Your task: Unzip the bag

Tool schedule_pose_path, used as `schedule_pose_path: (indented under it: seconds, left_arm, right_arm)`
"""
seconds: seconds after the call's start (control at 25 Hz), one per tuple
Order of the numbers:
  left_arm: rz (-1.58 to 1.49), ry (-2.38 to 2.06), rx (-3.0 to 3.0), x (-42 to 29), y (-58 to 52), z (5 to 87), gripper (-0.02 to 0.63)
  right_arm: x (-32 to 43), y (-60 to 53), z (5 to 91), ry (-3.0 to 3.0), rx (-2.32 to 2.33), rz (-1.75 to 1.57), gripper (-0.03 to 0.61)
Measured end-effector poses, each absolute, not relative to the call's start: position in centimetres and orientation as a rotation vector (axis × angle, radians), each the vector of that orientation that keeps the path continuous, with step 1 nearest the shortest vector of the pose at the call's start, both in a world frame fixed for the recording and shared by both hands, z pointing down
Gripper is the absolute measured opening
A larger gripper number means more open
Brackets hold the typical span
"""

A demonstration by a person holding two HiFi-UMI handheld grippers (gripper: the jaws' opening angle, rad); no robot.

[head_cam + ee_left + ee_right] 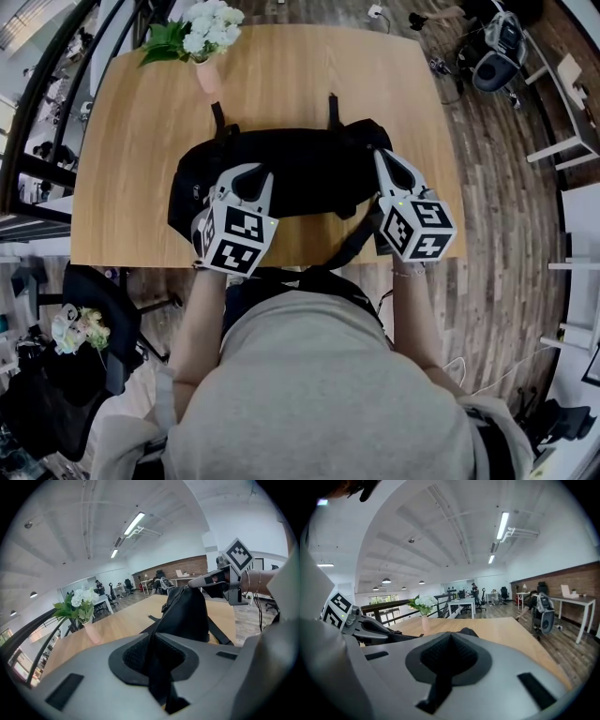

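A black bag [300,169] lies across the near half of the wooden table [131,131]. My left gripper [251,180] is at the bag's left part. In the left gripper view it [152,637] is shut on a ridge of the bag's black fabric [187,611], which rises straight out of the jaws. My right gripper [380,157] sits at the bag's right end, also seen from the left gripper view [197,580]. In the right gripper view its jaws [450,641] are pressed together; only a small hump of the bag [468,632] shows past them, and nothing held can be made out.
A pink vase of white flowers [204,42] stands at the table's far edge. Two bag straps [217,117] point away from me and another strap [354,244] hangs over the near edge. A black chair [89,309] stands at lower left. Gear [497,56] lies on the floor at upper right.
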State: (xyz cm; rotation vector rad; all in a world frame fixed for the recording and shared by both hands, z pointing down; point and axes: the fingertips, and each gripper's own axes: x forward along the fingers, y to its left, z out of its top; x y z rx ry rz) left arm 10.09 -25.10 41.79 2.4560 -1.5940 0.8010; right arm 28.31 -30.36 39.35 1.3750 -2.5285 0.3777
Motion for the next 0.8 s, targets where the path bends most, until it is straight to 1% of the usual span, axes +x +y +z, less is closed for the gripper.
schedule_pose_path:
  seconds: [0.48,0.68,0.8]
  left_arm:
    - [0.729,-1.674,2.408,9.8,-25.2,41.5,0.057]
    - [0.679,-1.711,2.386,9.6,-24.9,41.1,0.095]
    - [0.633,-1.720,2.383,9.2,-24.6,40.2,0.121]
  right_arm:
    - [28.2,-30.3,39.3,-2.504,1.407,0.373,0.014]
    - [28.0,-29.7,38.5,-2.488,1.413,0.330,0.015]
    - [27.4,-29.2,37.9,-2.513,1.393,0.327,0.032]
